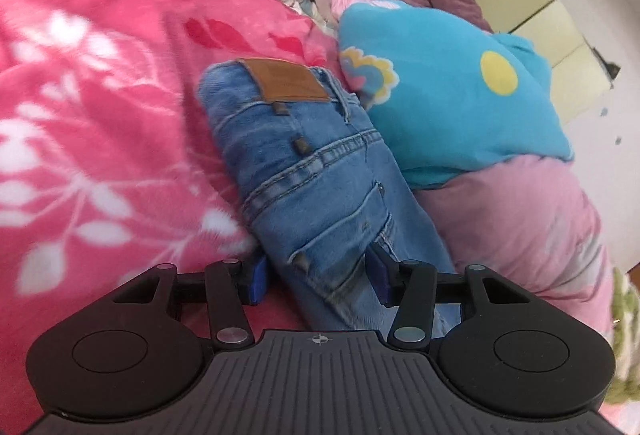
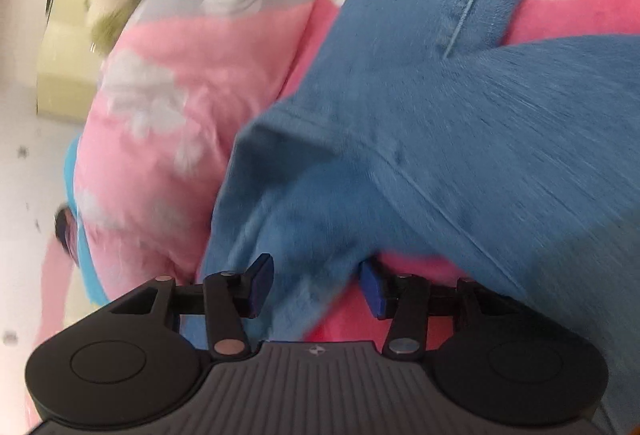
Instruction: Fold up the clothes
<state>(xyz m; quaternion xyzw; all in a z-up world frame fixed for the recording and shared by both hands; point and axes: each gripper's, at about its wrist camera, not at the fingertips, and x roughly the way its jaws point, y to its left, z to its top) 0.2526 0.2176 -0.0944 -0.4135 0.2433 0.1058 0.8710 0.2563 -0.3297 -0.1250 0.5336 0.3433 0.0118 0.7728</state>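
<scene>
Left wrist view: the jeans point(image 1: 316, 171) lie on the pink blanket point(image 1: 100, 95) of a bed, long axis running from the leather-patched waistband away from the camera down toward the left gripper point(image 1: 318, 283), whose fingers point(image 1: 256, 281) stand wide apart on either side of the denim without pinching it, with a blue cushion point(image 1: 452, 95) beside it. Right wrist view, blurred: the right gripper point(image 2: 316, 285) has its fingers spread wide with a fold of denim between them; whether they grip it I cannot tell

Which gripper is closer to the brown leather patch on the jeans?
Left. The left gripper straddles the jeans below the leather patch, which shows ahead. The right gripper is at plain denim; no patch shows there.
</scene>
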